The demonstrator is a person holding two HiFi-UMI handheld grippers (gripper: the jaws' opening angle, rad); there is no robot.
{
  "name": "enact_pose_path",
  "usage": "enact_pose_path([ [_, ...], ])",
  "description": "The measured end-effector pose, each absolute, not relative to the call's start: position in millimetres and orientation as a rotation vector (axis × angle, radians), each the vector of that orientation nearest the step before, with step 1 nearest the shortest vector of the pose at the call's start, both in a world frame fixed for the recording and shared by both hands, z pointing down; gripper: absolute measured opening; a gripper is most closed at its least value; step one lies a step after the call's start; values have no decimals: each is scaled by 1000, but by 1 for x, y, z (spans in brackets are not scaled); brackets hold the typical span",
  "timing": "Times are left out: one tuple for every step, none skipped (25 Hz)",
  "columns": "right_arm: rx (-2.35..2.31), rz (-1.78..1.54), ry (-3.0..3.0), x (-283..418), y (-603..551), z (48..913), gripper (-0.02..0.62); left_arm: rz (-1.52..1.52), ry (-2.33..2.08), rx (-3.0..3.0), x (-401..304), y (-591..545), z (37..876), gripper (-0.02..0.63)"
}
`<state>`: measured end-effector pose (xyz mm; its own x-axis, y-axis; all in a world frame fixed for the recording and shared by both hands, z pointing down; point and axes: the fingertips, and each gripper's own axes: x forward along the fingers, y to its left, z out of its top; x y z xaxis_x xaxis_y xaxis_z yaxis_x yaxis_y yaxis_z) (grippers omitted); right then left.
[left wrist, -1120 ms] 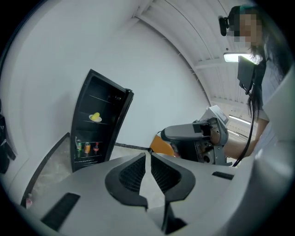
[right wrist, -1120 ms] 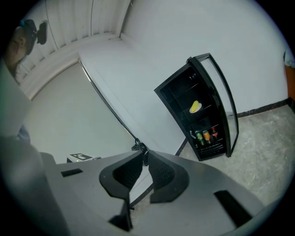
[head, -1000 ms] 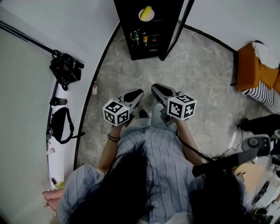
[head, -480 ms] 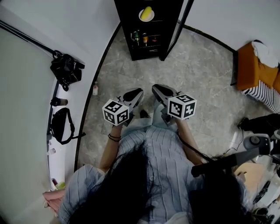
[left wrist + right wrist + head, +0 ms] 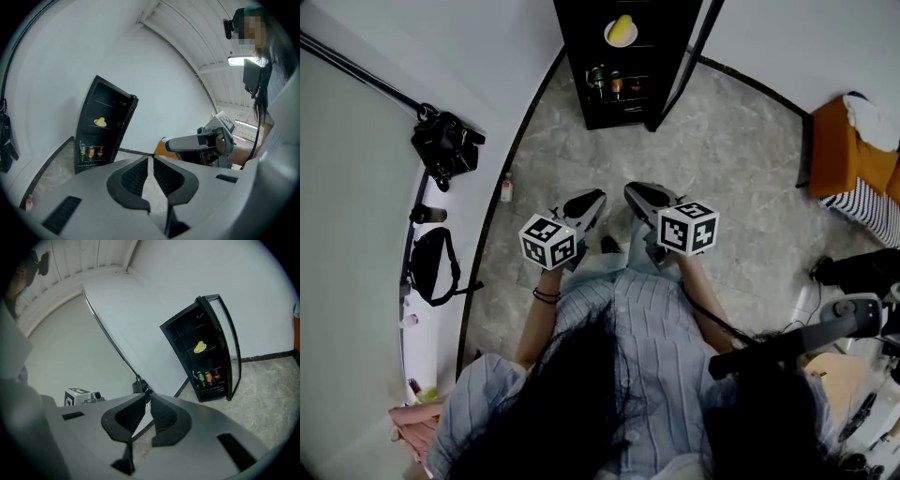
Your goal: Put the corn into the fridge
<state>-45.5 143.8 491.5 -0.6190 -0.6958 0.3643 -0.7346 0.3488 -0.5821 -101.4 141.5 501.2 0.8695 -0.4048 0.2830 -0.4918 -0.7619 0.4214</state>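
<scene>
The corn is a short yellow cob lying on a small white plate. It sits on an upper shelf of the black fridge, at the far side of the room. On a lower shelf stand a few cans and a bottle. The fridge door stands open, swung to the right.

Near the person's body, the left gripper and the right gripper sit side by side. Each has its jaws closed tip to tip, with nothing between them.

Grey stone floor stretches from the grippers to the fridge. On the left, a small bottle stands at the foot of the white wall, with a black bag further left. An orange seat lies well apart on the right.
</scene>
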Motion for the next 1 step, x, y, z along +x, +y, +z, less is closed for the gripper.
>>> enact_pose_path([
  [1340,1135,-2534,-47,144,492,43,234,-659,2544,-102,141,501,41],
])
